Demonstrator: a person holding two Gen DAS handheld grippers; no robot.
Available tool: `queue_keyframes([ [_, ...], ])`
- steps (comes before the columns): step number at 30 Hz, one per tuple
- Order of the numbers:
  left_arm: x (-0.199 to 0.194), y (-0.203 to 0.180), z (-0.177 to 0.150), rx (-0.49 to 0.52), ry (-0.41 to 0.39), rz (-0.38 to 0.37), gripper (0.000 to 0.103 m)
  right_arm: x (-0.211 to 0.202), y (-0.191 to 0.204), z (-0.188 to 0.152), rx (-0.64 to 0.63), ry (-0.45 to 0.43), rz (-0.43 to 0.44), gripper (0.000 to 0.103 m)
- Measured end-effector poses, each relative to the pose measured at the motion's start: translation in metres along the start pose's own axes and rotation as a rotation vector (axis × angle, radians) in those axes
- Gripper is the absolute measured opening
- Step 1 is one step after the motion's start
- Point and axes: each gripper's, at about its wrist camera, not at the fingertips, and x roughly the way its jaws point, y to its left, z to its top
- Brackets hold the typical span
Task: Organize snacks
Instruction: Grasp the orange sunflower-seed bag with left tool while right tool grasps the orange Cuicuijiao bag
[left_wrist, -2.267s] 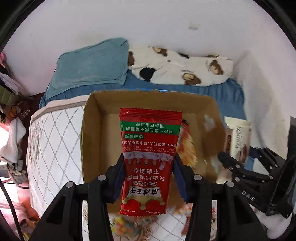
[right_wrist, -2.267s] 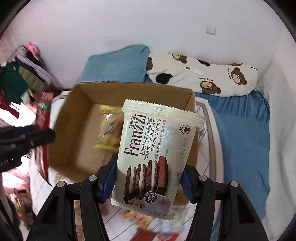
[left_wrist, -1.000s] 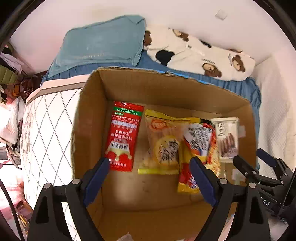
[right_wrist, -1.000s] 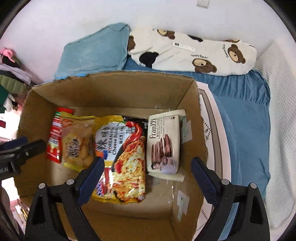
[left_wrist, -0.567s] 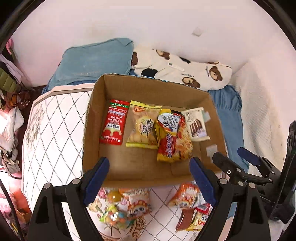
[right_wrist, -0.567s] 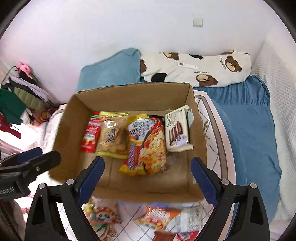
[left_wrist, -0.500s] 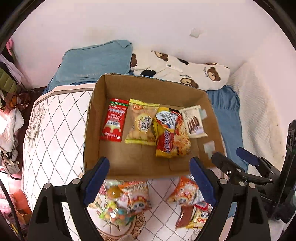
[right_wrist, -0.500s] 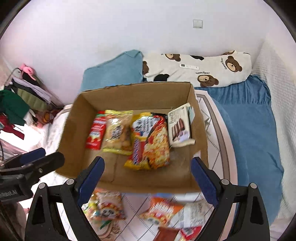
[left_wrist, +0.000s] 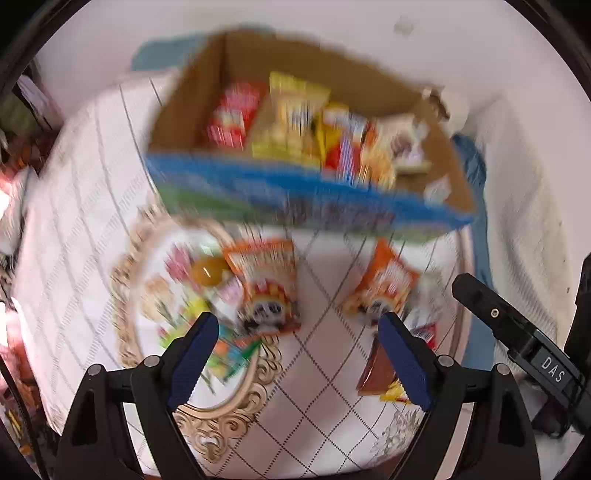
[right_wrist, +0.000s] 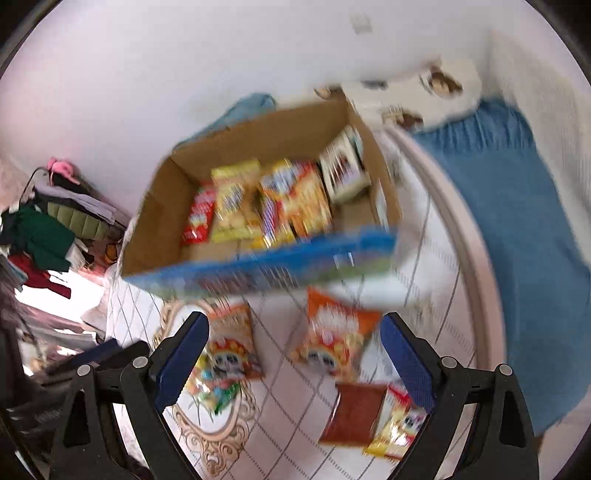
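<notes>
A cardboard box (left_wrist: 207, 66) (right_wrist: 162, 206) with a blue printed front holds a red packet (left_wrist: 231, 116), a yellow packet (left_wrist: 288, 122), a noodle bag (right_wrist: 291, 201) and a cookie pack (right_wrist: 343, 170). Loose snacks lie on the patterned cloth in front of it: two orange bags (left_wrist: 264, 284) (left_wrist: 384, 284), a brown packet (right_wrist: 352, 415) and small candies (right_wrist: 212, 387). My left gripper (left_wrist: 299, 365) is open and empty above the loose snacks. My right gripper (right_wrist: 295, 365) is open and empty above them too. Both views are blurred.
The right gripper's body (left_wrist: 524, 332) shows at the right of the left wrist view. A blue sheet (right_wrist: 517, 221) and a bear-print pillow (right_wrist: 443, 85) lie to the right. Clothes (right_wrist: 40, 236) are piled at the left.
Both grippers let go of their packets into the box, then pulled back and tilted down. The loose snacks in front of the box have come into view between the open jaws.
</notes>
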Motion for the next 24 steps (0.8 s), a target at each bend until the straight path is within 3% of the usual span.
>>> queue_keyframes([
  [1,0.014,-0.002,0.001,0.007,0.026,0.014,0.089,0.01,-0.006,-0.005,0.014,0.018,-0.003,0.078],
  [2,0.028,-0.003,0.001,0.014,0.046,0.025,0.089,0.019,-0.012,-0.008,0.027,0.039,-0.011,0.075],
  [7,0.085,-0.014,0.01,0.066,0.124,0.116,0.089,0.063,-0.034,-0.02,0.08,0.091,-0.044,0.075],
  [11,0.108,-0.013,0.015,0.085,0.141,0.169,0.088,0.091,-0.037,-0.021,0.104,0.121,-0.038,0.075],
  [13,0.114,-0.01,0.019,0.086,0.133,0.193,0.077,0.102,-0.035,-0.018,0.104,0.128,-0.037,0.075],
  [15,0.123,-0.006,0.02,0.081,0.144,0.209,0.056,0.113,-0.032,-0.018,0.094,0.14,-0.052,0.074],
  [17,0.127,-0.001,0.02,0.072,0.149,0.204,0.054,0.123,-0.029,-0.018,0.085,0.155,-0.067,0.063],
  [20,0.121,0.003,0.008,0.083,0.135,0.197,0.054,0.128,-0.021,-0.02,0.046,0.169,-0.085,0.059],
  [24,0.109,0.015,-0.02,0.05,0.153,0.119,0.054,0.126,-0.005,-0.039,-0.065,0.231,-0.093,0.056],
])
